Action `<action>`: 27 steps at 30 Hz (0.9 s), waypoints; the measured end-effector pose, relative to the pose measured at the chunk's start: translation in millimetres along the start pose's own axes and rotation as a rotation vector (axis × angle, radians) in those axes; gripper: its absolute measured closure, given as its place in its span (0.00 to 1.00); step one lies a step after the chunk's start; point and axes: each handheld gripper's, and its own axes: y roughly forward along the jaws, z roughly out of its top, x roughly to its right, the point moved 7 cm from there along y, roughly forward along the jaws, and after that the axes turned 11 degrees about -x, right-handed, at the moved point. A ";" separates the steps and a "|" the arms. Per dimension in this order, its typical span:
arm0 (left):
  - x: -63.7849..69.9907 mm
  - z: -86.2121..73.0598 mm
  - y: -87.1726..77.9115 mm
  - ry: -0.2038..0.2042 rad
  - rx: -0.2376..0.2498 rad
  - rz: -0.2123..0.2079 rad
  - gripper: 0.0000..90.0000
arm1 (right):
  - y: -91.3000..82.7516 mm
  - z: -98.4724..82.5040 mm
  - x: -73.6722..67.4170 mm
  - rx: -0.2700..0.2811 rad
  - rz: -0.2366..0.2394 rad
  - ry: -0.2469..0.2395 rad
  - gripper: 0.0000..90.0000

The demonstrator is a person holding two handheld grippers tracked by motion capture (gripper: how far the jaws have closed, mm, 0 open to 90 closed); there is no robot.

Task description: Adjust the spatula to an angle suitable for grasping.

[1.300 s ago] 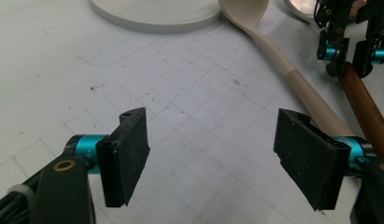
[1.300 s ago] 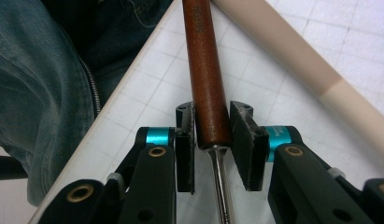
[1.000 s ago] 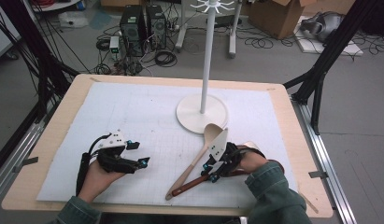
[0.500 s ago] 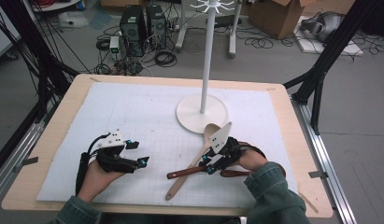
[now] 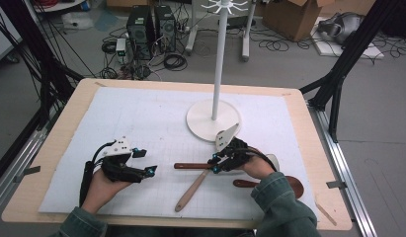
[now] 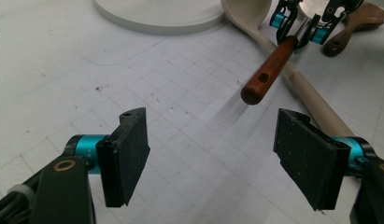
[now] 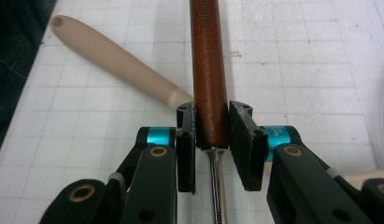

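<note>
The right gripper (image 5: 216, 166) has its jaws clamped on the dark reddish-brown wooden handle (image 7: 208, 70) of a utensil with a thin metal shank; the right gripper view shows the handle squeezed between both pads just where the wood meets the shank. In the high view the handle (image 5: 190, 166) points toward the person's left, level over the white gridded mat (image 5: 141, 123) that covers the pale wooden tabletop (image 5: 62, 128). Passing under it at an angle lies a long pale wooden spoon (image 5: 190, 190), its handle end toward the near edge of the mat; its bowl is hidden behind the right hand in the high view, but shows in the left gripper view (image 6: 245, 11) beside the base. A second dark brown wooden spoon (image 5: 284, 185) rests on the mat just past the right forearm, partly covered by the green sleeve (image 5: 279, 207). Directly beyond the right gripper stands a white hanging rack with a round flat base (image 5: 203, 121) and a slim upright pole (image 5: 219, 59). The left gripper (image 6: 213, 154) sits well apart at the left, jaws spread wide and empty above the mat, facing the free end of the held handle (image 6: 264, 79).
</note>
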 end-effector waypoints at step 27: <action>-0.8 -1.0 -1.5 -0.006 0.005 0.000 0.30 | -6.8 -20.8 -2.3 -0.083 -0.035 0.072 0.78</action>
